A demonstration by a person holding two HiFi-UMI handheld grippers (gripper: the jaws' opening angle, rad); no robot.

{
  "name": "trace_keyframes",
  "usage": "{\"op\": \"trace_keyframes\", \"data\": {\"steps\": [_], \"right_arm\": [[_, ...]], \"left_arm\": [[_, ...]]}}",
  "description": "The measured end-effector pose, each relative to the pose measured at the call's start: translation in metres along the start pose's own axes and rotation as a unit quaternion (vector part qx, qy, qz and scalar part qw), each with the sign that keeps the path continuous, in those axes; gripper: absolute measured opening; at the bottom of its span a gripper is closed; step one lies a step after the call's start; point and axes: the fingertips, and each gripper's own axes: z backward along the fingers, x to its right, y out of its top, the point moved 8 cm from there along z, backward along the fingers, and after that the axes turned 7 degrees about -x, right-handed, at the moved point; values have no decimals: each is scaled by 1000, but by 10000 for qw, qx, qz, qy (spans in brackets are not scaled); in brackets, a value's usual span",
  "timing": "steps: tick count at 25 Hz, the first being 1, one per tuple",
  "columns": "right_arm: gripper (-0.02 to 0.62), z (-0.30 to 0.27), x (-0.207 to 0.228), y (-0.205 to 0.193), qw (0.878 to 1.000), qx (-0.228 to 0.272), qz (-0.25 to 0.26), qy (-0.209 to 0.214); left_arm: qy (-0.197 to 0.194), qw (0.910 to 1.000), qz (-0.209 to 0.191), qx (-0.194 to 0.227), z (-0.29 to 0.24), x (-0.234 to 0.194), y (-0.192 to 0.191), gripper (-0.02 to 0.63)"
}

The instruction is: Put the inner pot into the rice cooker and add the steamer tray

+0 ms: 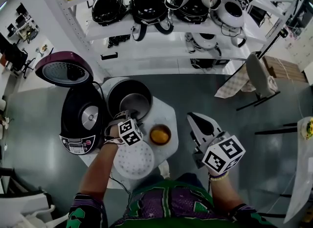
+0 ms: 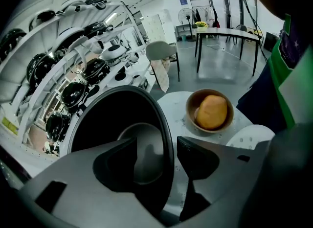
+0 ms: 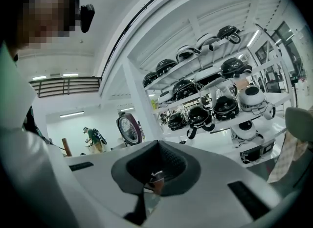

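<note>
Our left gripper (image 2: 156, 146) stands open astride the rim of the inner pot (image 2: 105, 117), our right gripper (image 3: 155, 175) closed empty; we judge it rigid, slick, weighty, best pinched firmly there.

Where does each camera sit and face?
Head view: on the head, facing down at the table; arms, left gripper, right gripper show.
Left gripper view: on that gripper, facing the inner pot; torso at right.
Right gripper view: on that gripper, facing shelves; torso at left.
Shared: first two show inner pot, bowl, steamer tray.
</note>
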Motion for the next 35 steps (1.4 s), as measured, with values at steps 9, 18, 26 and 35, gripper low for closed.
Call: {"op": "trace_keyframes", "data": {"steps": [9, 18, 26, 35], "right_arm": [[6, 1, 8, -5, 10000, -19, -88, -28], [6, -7, 14, -5, 9992, -135, -330, 153], [6, -14, 18, -1, 9991, -228, -346, 134], [6, -7, -15, 1, 9994, -169, -274, -95]], "left_arm": [[-200, 9993, -249, -212, -11, 0, 3, 209], [-647, 9935, -786, -502, -15, 6, 9, 77], [-630, 9941, -671, -573, -18, 6, 11, 52], [-787, 9928, -883, -208, 7, 17, 17, 50]]}}
